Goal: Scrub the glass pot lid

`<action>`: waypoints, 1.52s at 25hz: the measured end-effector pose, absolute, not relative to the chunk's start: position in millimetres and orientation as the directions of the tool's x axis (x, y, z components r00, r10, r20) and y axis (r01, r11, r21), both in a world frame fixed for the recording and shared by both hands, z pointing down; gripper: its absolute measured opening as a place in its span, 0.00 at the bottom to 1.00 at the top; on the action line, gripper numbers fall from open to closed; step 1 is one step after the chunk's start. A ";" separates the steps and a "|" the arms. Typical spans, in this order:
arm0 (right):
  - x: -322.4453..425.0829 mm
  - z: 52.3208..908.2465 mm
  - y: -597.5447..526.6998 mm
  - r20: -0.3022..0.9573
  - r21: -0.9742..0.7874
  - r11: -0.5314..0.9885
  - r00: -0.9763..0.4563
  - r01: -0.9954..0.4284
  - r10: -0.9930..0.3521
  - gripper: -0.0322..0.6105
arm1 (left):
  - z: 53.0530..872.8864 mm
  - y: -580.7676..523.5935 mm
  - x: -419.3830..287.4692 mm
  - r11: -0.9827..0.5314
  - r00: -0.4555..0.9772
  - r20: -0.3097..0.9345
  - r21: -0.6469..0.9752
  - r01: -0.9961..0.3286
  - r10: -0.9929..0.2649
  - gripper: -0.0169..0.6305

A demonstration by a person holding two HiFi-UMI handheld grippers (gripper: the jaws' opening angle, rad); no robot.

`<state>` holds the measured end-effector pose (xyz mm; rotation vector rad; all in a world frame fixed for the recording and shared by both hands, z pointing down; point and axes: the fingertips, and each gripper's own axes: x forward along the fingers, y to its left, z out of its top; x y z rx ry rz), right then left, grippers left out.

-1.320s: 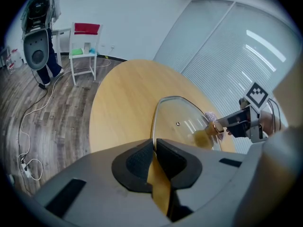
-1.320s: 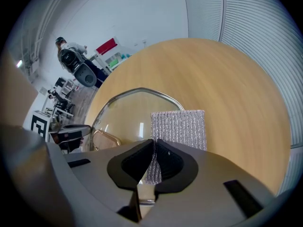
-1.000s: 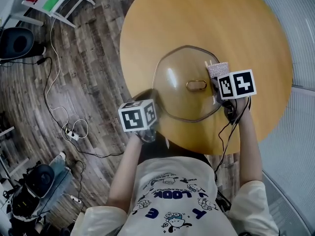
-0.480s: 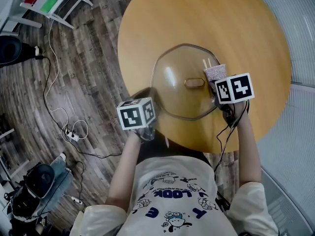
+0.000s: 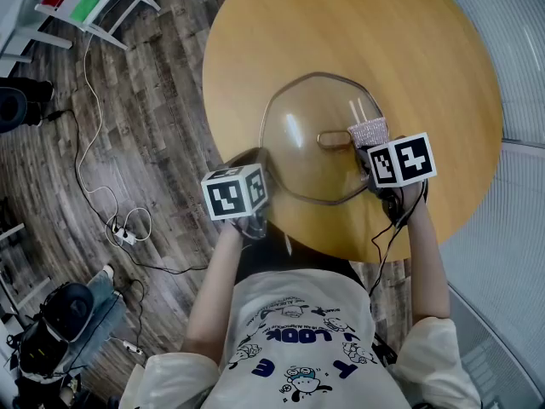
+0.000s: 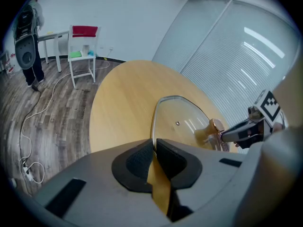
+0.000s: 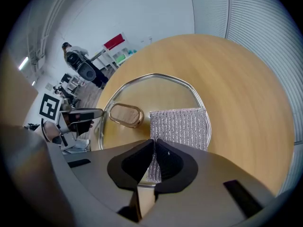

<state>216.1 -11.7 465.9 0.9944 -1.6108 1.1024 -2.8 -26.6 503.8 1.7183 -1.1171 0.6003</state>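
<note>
The glass pot lid (image 5: 311, 156) is gleaming clear and glossy, catching streaks of light, with a thin polished metal rim and a shiny gold-toned metal handle (image 5: 334, 139). The scrubbing cloth (image 7: 179, 126) is looking silvery and ribbed, a rough knit with a metallic sparkle. Under them the table (image 5: 409, 49) is showing smooth, satin, pale wood. The left gripper (image 6: 154, 144) and right gripper (image 7: 154, 143) are showing matt grey plastic shells and black, finely textured pads (image 6: 137, 163). The floor (image 5: 153, 100) is showing grainy grey-brown wood planks.
</note>
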 end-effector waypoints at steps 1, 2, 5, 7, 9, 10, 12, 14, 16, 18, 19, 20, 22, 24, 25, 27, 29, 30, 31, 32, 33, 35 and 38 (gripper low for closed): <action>215.1 465.7 -8.8 0.959 -0.217 0.274 -0.256 -0.937 -0.117 0.12 | 503.6 -25.7 -3.0 -0.116 0.459 0.789 0.454 -0.884 -0.409 0.07; 214.2 465.8 -6.0 0.959 -0.218 0.274 -0.257 -0.937 -0.116 0.12 | 503.6 -24.7 -3.1 -0.117 0.459 0.788 0.453 -0.884 -0.410 0.07; 211.9 466.5 0.4 0.959 -0.221 0.275 -0.259 -0.936 -0.112 0.12 | 504.1 -23.2 -2.8 -0.119 0.459 0.787 0.453 -0.883 -0.411 0.07; 210.7 467.0 3.6 0.959 -0.224 0.275 -0.262 -0.935 -0.109 0.12 | 504.2 -23.2 -2.2 -0.119 0.459 0.786 0.453 -0.883 -0.413 0.07; 210.2 467.4 6.9 0.958 -0.229 0.273 -0.266 -0.934 -0.106 0.12 | 504.2 -23.1 -1.0 -0.118 0.460 0.785 0.455 -0.883 -0.415 0.07; 209.9 467.4 8.4 0.958 -0.231 0.273 -0.268 -0.934 -0.105 0.12 | 504.1 -23.0 -0.5 -0.116 0.460 0.784 0.456 -0.882 -0.416 0.07; 208.2 466.8 10.9 0.957 -0.235 0.270 -0.271 -0.934 -0.104 0.12 | 503.5 -22.9 -0.3 -0.113 0.460 0.783 0.458 -0.882 -0.418 0.07; 205.5 466.2 13.2 0.956 -0.239 0.270 -0.275 -0.933 -0.102 0.12 | 502.9 -22.8 -1.1 -0.110 0.457 0.783 0.456 -0.883 -0.421 0.07; 204.0 466.4 16.1 0.955 -0.244 0.269 -0.279 -0.932 -0.101 0.12 | 502.9 -21.9 -0.8 -0.110 0.453 0.785 0.452 -0.885 -0.422 0.07; 203.9 466.8 19.9 0.954 -0.247 0.266 -0.282 -0.932 -0.101 0.12 | 502.7 -20.8 0.8 -0.112 0.452 0.784 0.450 -0.886 -0.425 0.07; 203.8 466.8 21.9 0.954 -0.249 0.265 -0.283 -0.932 -0.102 0.12 | 502.3 -20.4 1.5 -0.114 0.452 0.783 0.450 -0.886 -0.427 0.07; 203.5 466.8 23.6 0.953 -0.250 0.264 -0.285 -0.932 -0.103 0.12 | 501.9 -20.1 2.1 -0.115 0.453 0.782 0.450 -0.886 -0.429 0.07; 202.6 467.4 26.6 0.952 -0.255 0.264 -0.290 -0.930 -0.102 0.12 | 502.6 -19.1 3.1 -0.114 0.452 0.783 0.449 -0.886 -0.429 0.07; 201.9 468.5 29.6 0.950 -0.260 0.265 -0.295 -0.929 -0.100 0.12 | 503.5 -17.9 4.7 -0.113 0.450 0.783 0.448 -0.887 -0.429 0.07; 201.7 468.9 31.2 0.950 -0.261 0.266 -0.296 -0.928 -0.100 0.12 | 503.7 -17.0 5.6 -0.114 0.449 0.784 0.447 -0.888 -0.429 0.07; 201.6 469.5 34.8 0.948 -0.266 0.265 -0.300 -0.927 -0.101 0.12 | 504.1 -15.2 7.6 -0.114 0.447 0.784 0.444 -0.889 -0.430 0.07; 201.5 470.6 37.7 0.946 -0.272 0.263 -0.307 -0.926 -0.101 0.12 | 504.1 -14.8 9.9 -0.116 0.447 0.781 0.443 -0.889 -0.436 0.07; 201.4 471.1 39.1 0.946 -0.275 0.262 -0.310 -0.925 -0.100 0.12 | 504.4 -14.4 11.0 -0.116 0.447 0.781 0.443 -0.889 -0.437 0.07; 201.0 471.3 40.7 0.945 -0.278 0.262 -0.312 -0.924 -0.100 0.12 | 504.6 -13.4 12.0 -0.116 0.447 0.781 0.443 -0.889 -0.437 0.07; 200.4 471.2 43.0 0.944 -0.281 0.262 -0.315 -0.923 -0.099 0.12 | 504.4 -11.8 12.7 -0.116 0.446 0.782 0.443 -0.889 -0.436 0.07; 199.4 470.6 46.0 0.943 -0.283 0.262 -0.317 -0.923 -0.099 0.12 | 503.8 -9.7 13.2 -0.117 0.447 0.781 0.443 -0.889 -0.436 0.07; 197.4 468.7 52.6 0.942 -0.287 0.262 -0.321 -0.921 -0.100 0.12 | 501.3 -5.6 14.4 -0.121 0.449 0.779 0.444 -0.888 -0.438 0.07; 195.7 467.5 59.2 0.939 -0.295 0.260 -0.329 -0.919 -0.101 0.12 | 499.2 -2.0 17.4 -0.125 0.451 0.776 0.444 -0.887 -0.440 0.07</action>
